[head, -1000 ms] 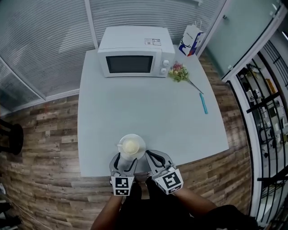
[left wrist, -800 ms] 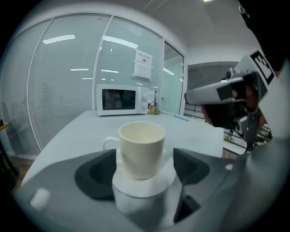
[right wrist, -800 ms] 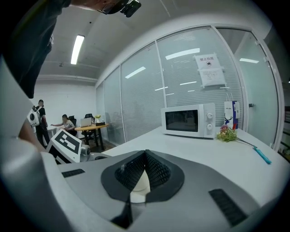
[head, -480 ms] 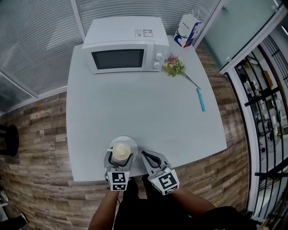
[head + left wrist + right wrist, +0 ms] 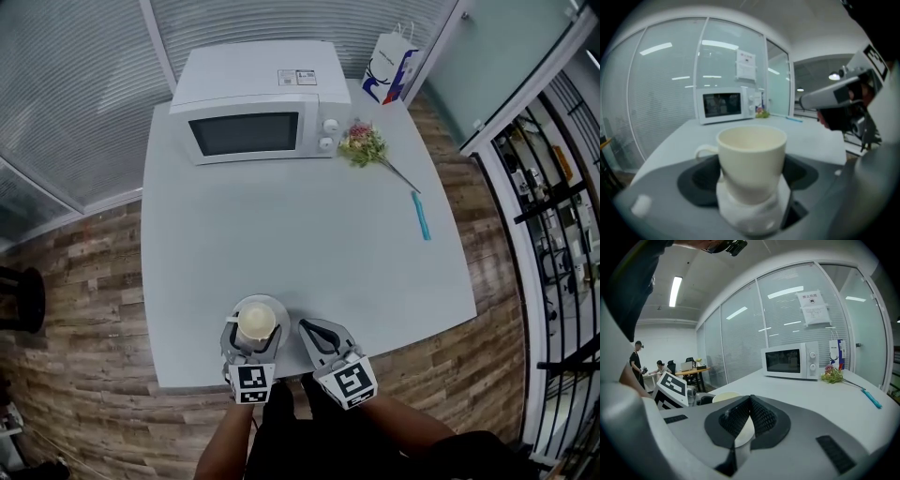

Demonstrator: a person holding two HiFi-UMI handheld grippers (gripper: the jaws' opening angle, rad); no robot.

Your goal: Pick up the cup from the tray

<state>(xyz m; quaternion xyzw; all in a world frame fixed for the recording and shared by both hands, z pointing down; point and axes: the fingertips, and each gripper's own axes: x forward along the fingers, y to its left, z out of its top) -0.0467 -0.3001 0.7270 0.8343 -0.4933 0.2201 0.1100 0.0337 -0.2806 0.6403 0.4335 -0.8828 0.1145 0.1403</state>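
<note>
A cream cup (image 5: 256,322) stands on a small round white tray (image 5: 277,306) near the table's front edge. My left gripper (image 5: 254,330) has a jaw on either side of the cup, and the jaws are opening; I see no pad pressing on it. In the left gripper view the cup (image 5: 751,157) fills the middle between the dark pads, its handle pointing left. My right gripper (image 5: 312,331) sits just right of the tray, shut with nothing in it. In the right gripper view its ribbed pads (image 5: 759,416) meet, and the cup's rim (image 5: 723,397) shows to their left.
A white microwave (image 5: 253,131) stands at the table's far side, with a paper bag (image 5: 389,70) and a bunch of flowers (image 5: 364,145) to its right. A blue pen (image 5: 422,216) lies near the right edge. Glass walls surround the table. People sit far off (image 5: 661,365).
The left gripper has moved forward from behind the tray until its jaws stand on either side of the cup. The right gripper has stayed beside it.
</note>
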